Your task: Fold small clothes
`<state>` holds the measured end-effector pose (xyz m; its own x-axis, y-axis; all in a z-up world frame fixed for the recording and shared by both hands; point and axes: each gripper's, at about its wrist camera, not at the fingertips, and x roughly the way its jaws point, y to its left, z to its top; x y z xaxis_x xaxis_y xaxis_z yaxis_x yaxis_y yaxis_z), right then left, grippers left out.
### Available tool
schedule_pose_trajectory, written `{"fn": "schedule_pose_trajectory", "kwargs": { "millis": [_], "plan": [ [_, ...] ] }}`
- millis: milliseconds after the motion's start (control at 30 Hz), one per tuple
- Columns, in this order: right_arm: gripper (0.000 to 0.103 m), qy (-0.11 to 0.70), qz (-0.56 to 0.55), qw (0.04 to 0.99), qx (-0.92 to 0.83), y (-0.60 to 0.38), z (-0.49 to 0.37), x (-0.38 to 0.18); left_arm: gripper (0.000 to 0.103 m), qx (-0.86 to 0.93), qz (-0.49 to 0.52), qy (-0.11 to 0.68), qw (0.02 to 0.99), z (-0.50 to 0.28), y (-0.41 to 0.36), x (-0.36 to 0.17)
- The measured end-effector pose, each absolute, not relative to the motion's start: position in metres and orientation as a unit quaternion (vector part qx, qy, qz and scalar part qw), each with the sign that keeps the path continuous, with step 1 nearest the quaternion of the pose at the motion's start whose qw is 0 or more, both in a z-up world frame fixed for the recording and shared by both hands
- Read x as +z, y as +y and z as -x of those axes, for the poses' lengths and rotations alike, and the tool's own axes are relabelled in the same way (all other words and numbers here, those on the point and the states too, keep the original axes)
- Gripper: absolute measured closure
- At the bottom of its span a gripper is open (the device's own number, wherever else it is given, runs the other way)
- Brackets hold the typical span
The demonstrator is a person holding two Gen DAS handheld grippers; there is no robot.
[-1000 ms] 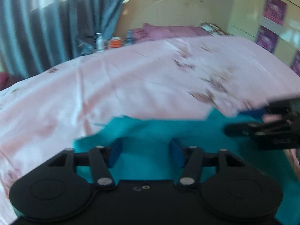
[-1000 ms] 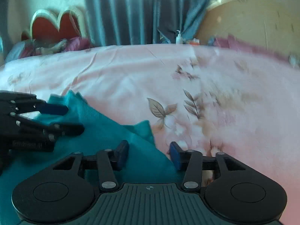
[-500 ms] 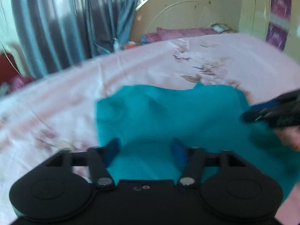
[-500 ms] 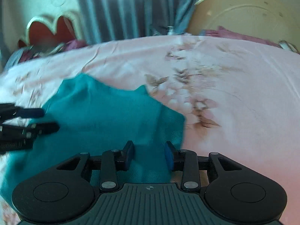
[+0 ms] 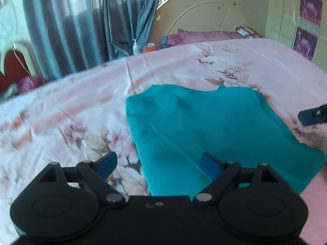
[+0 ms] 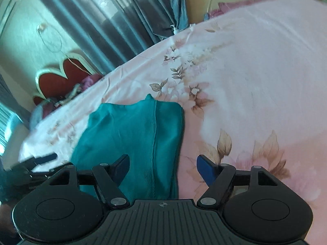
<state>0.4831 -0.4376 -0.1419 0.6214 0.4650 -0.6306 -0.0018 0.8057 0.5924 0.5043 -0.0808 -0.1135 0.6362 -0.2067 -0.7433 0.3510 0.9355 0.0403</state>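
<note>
On the pink flowered bedspread (image 5: 61, 106) lies the teal garment (image 5: 204, 126), already doubled over into a rough rectangle, with one small peak of cloth poking up at its far edge. It sits flat and free, gripped by nothing. Both tools look as though they hang just above its near end. The left gripper (image 5: 158, 164) has its jaws spread wide, one blue pad over the bare sheet and the other over the cloth, straddling the garment's left edge; to my eye that placing suits a pinch on that edge for another fold. The right gripper (image 6: 163, 166) is likewise released and empty, its jaws apart across the garment's right edge, one pad over teal and one over the sheet. A ridge runs lengthwise along the fabric near that side, which I take for a seam or a crease. Around the garment the spread is bare on every side, giving plenty of room to sweep an edge over or slide the bundle along. The curtains (image 5: 81, 20), headboard (image 5: 204, 14) and bottles (image 5: 136, 47) by the bedside stand well apart from the work.
</note>
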Motion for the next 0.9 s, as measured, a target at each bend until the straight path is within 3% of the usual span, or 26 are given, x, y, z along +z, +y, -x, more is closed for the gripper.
{"fn": "schedule_pose_trajectory", "kwargs": {
  "millis": [67, 167, 333, 533, 633, 667, 700, 767, 800, 900],
  "plan": [
    [0.031, 0.419, -0.317, 0.839, 0.143, -0.447, -0.485, -0.152, 0.020, -0.172, -0.036, 0.418, 0.891, -0.506, -0.067, -0.118],
    [0.043, 0.428, -0.371, 0.809, 0.156, -0.459, -0.490, -0.171, 0.030, -0.190, 0.070, 0.451, 0.869, -0.512, -0.041, -0.130],
    [0.043, 0.432, -0.413, 0.780, 0.185, -0.467, -0.497, -0.189, 0.034, -0.211, 0.186, 0.480, 0.831, -0.523, -0.014, -0.151],
    [0.045, 0.452, -0.395, 0.769, 0.220, -0.454, -0.522, -0.191, 0.039, -0.232, 0.246, 0.495, 0.800, -0.541, -0.012, -0.168],
    [0.061, 0.470, -0.371, 0.768, 0.229, -0.440, -0.540, -0.192, 0.040, -0.237, 0.245, 0.501, 0.795, -0.554, -0.023, -0.169],
    [0.071, 0.478, -0.361, 0.767, 0.231, -0.435, -0.546, -0.191, 0.040, -0.236, 0.240, 0.502, 0.797, -0.558, -0.027, -0.169],
    [0.080, 0.484, -0.348, 0.769, 0.231, -0.429, -0.550, -0.191, 0.049, -0.233, 0.231, 0.502, 0.800, -0.560, -0.031, -0.167],
    [0.085, 0.488, -0.308, 0.783, 0.232, -0.417, -0.553, -0.183, 0.074, -0.227, 0.178, 0.497, 0.819, -0.562, -0.043, -0.160],
    [0.086, 0.486, -0.284, 0.793, 0.232, -0.412, -0.551, -0.178, 0.081, -0.227, 0.154, 0.489, 0.828, -0.560, -0.047, -0.154],
    [0.087, 0.468, -0.229, 0.822, 0.229, -0.393, -0.539, -0.153, 0.084, -0.232, 0.089, 0.466, 0.849, -0.551, -0.059, -0.133]
  ]
}}
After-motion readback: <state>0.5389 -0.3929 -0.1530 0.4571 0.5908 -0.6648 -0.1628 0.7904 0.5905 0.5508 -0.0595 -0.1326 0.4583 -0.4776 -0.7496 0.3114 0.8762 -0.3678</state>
